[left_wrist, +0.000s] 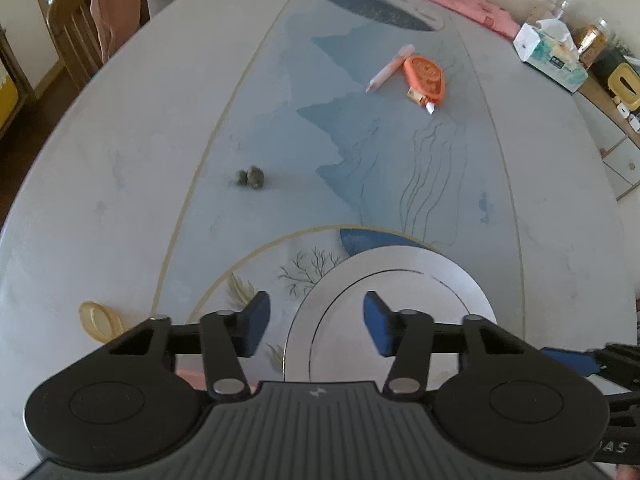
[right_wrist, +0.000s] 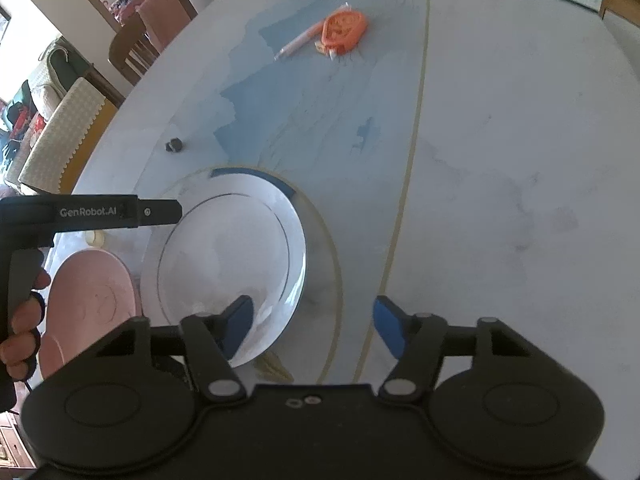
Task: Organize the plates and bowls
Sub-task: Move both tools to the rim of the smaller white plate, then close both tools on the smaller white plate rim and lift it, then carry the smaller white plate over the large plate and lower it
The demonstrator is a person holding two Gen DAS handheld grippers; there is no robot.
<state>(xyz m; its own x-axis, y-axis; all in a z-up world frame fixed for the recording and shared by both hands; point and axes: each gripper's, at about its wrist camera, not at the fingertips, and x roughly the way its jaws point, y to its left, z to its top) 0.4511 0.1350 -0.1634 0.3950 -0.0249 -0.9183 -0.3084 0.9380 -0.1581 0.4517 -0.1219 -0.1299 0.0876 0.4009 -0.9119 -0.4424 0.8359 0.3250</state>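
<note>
A white plate with a thin dark ring (left_wrist: 404, 280) lies on the table at the near edge; in the right wrist view it (right_wrist: 228, 256) is at lower left. A pink plate (right_wrist: 92, 296) lies to its left. My left gripper (left_wrist: 316, 322) is open and empty, hovering over the white plate's left rim. My right gripper (right_wrist: 314, 326) is open and empty, its left finger (right_wrist: 238, 320) over the white plate's near right rim. The left gripper's body (right_wrist: 96, 212) shows at the left of the right wrist view.
An orange tape dispenser (left_wrist: 426, 78) and a pink pen (left_wrist: 390, 66) lie mid-table. A small dark lump (left_wrist: 250, 177) sits to the left. A tissue box (left_wrist: 550, 54) and jars stand far right. A yellow ring (left_wrist: 98, 319) lies near left. Chairs (left_wrist: 74, 28) stand beyond the table.
</note>
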